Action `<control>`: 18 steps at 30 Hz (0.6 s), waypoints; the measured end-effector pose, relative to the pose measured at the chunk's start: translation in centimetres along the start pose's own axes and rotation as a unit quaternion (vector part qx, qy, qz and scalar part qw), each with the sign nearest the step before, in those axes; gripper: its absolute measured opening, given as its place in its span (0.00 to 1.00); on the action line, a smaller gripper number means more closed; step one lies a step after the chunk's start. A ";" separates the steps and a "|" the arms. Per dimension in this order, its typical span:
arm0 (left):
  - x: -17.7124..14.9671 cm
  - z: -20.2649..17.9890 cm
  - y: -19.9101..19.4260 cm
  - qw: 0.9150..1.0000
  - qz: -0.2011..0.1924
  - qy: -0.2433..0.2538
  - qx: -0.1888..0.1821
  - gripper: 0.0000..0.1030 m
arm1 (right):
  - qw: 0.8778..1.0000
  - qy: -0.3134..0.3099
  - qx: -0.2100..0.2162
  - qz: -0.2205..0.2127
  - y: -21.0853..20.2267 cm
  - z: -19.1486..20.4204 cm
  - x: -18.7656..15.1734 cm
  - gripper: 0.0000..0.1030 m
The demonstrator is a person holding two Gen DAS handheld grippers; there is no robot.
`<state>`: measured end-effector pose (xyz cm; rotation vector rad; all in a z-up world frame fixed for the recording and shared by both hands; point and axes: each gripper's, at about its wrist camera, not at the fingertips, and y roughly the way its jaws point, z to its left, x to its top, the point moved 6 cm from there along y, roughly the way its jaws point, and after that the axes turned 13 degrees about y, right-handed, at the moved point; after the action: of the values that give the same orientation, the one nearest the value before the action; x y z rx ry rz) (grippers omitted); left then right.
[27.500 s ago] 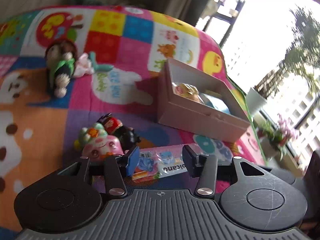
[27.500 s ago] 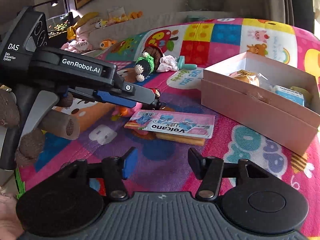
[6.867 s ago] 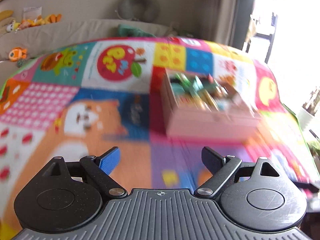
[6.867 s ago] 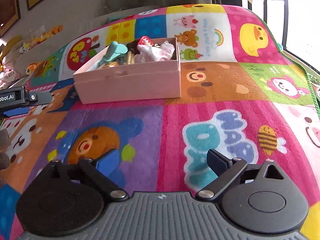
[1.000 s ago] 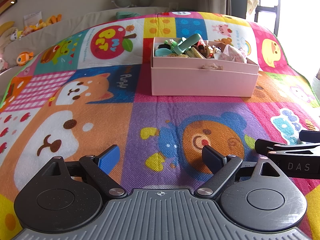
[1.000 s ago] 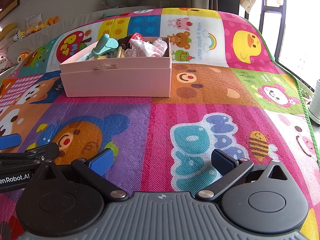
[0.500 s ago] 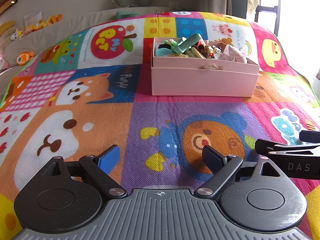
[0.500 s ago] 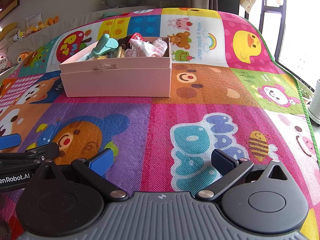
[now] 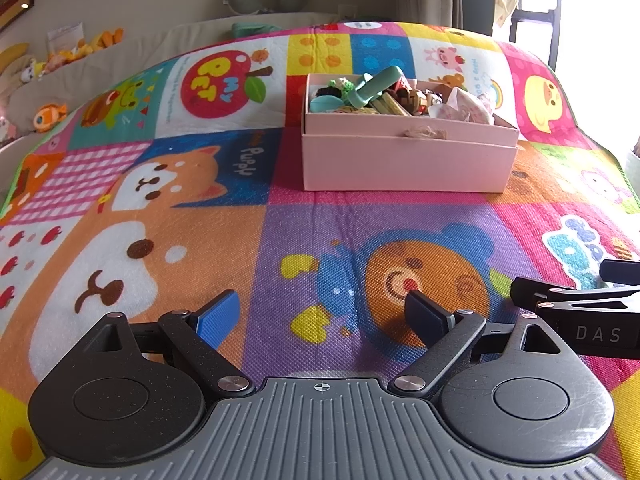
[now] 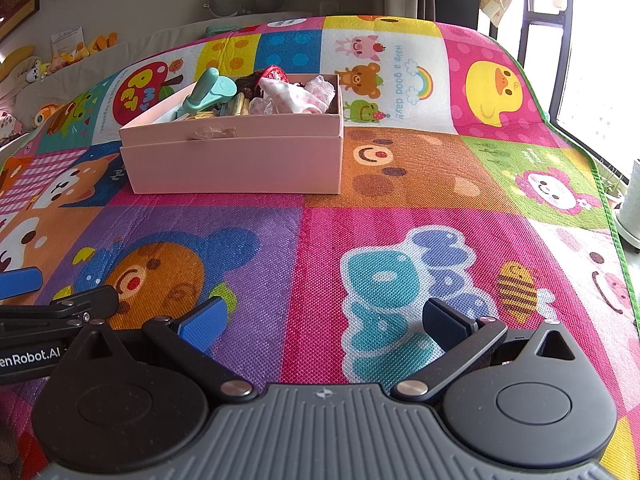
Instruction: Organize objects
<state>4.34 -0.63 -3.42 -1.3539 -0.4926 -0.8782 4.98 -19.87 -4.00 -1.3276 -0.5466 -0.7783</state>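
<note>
A pink cardboard box (image 9: pixel 408 164) (image 10: pixel 236 160) stands on the colourful play mat, filled with small toys, among them a teal plastic piece (image 9: pixel 374 86) (image 10: pixel 208 90) and a white-pink cloth (image 10: pixel 292 98). My left gripper (image 9: pixel 320 316) hovers open low over the mat's bear patch, well short of the box, with nothing between its fingers. My right gripper (image 10: pixel 324 322) is also open and empty, to the right of the left one. Each gripper's body shows at the edge of the other's view.
The play mat (image 10: pixel 400 208) covers the whole surface; its green edge (image 10: pixel 600 176) runs along the right near a window. A beige cushion edge with plush toys (image 9: pixel 60 56) lines the far left. A white pot (image 10: pixel 630 208) stands beyond the mat's right edge.
Nothing has visibly moved over the last second. Long before, toys and a snack packet lay on the mat; they are now gone from it and the box is full.
</note>
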 end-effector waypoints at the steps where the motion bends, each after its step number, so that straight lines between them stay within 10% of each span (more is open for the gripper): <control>1: 0.0 0.1 0.0 1.000 0.000 0.000 -0.001 0.91 | 1.000 0.000 0.000 0.000 0.0 0.0 0.0 1.00; 18: 0.0 0.0 0.0 1.000 -0.001 -0.002 -0.002 0.91 | 1.000 0.000 0.000 0.000 0.0 0.0 0.0 1.00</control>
<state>4.37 -0.60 -3.41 -1.3596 -0.4949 -0.8786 5.00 -19.90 -4.04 -1.3277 -0.5468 -0.7784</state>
